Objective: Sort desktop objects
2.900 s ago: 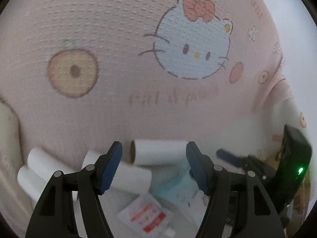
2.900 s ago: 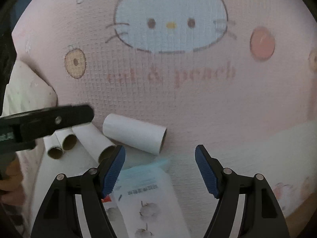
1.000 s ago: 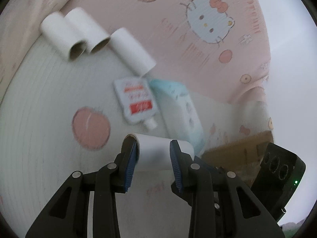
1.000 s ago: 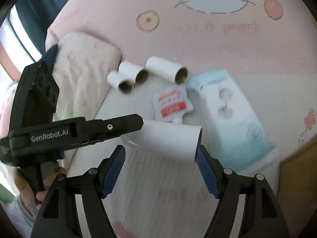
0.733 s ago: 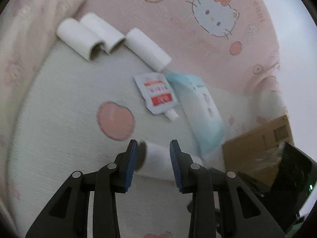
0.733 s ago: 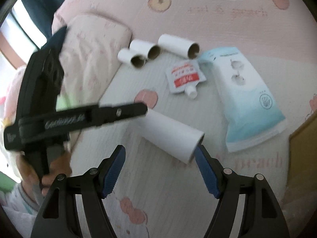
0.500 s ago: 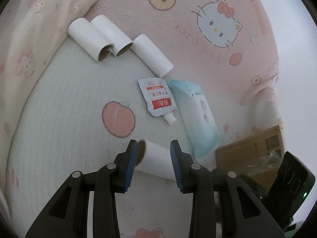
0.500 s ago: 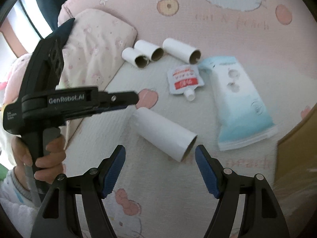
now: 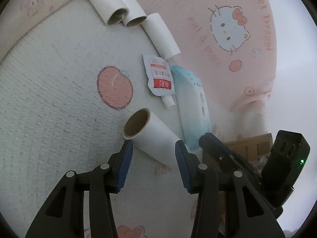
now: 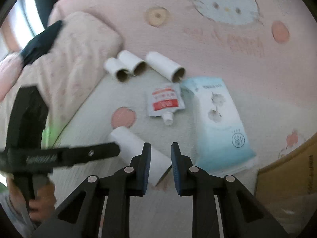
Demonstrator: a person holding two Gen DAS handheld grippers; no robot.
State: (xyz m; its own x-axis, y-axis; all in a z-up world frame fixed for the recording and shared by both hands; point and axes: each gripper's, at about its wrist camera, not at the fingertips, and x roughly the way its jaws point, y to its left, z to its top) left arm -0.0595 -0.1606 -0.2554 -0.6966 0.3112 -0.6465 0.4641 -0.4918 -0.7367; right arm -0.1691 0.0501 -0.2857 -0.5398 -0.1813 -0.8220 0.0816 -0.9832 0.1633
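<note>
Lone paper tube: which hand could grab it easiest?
Probably left: the left gripper's jaws are opening with the paper tube just ahead between them; the right gripper is shut at its end.

This looks like a home, most likely a bedroom or a child's room. The work surface is soft bedding: a pale knitted blanket (image 9: pixel 49 91) printed with peaches, and behind it a pink quilt (image 9: pixel 208 10) with a cartoon cat and fruit pattern. A small floral pillow (image 10: pixel 75 55) sits at the side by a bright window (image 10: pixel 21 17). Household odds lie about: empty cardboard tubes (image 10: pixel 126 67), a refill pouch (image 10: pixel 165 102), a pack of tissues (image 10: pixel 220 123) and a cardboard box (image 10: pixel 287 170).
</note>
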